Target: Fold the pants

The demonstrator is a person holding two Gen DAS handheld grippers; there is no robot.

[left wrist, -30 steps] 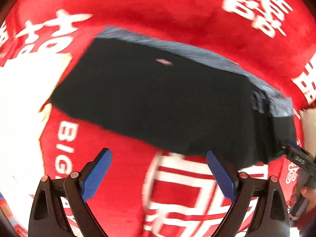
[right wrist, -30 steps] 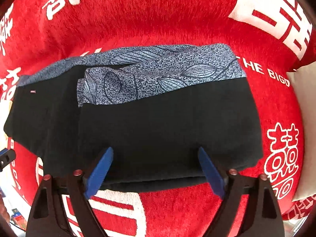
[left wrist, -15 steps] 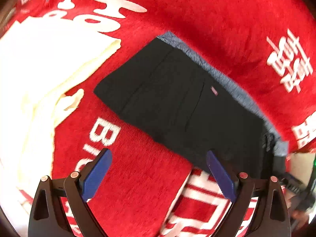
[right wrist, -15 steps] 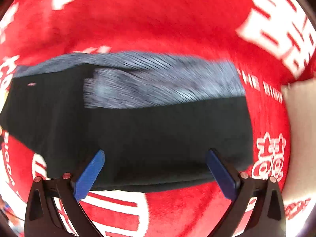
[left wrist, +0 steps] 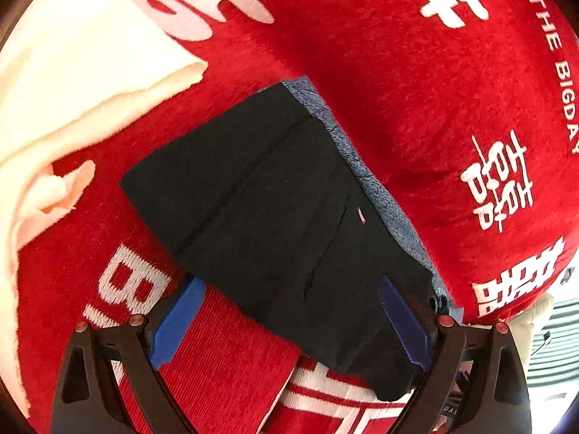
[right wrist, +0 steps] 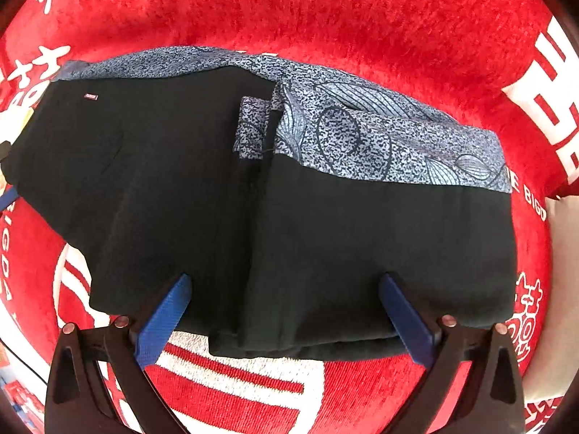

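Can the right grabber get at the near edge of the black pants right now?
Probably yes. The right grabber is open and points down over the black pants, whose near edge lies bare between its fingers.

One pair of pants (right wrist: 289, 217), black with a blue patterned lining, lies folded at the frame's centre. One red blanket (right wrist: 325, 11) with white lettering fills the background. One cream cloth (left wrist: 72, 72) sits in the upper left. Two grippers show, one per view, left (left wrist: 289, 325) and right (right wrist: 286, 322), each with two blue pads.
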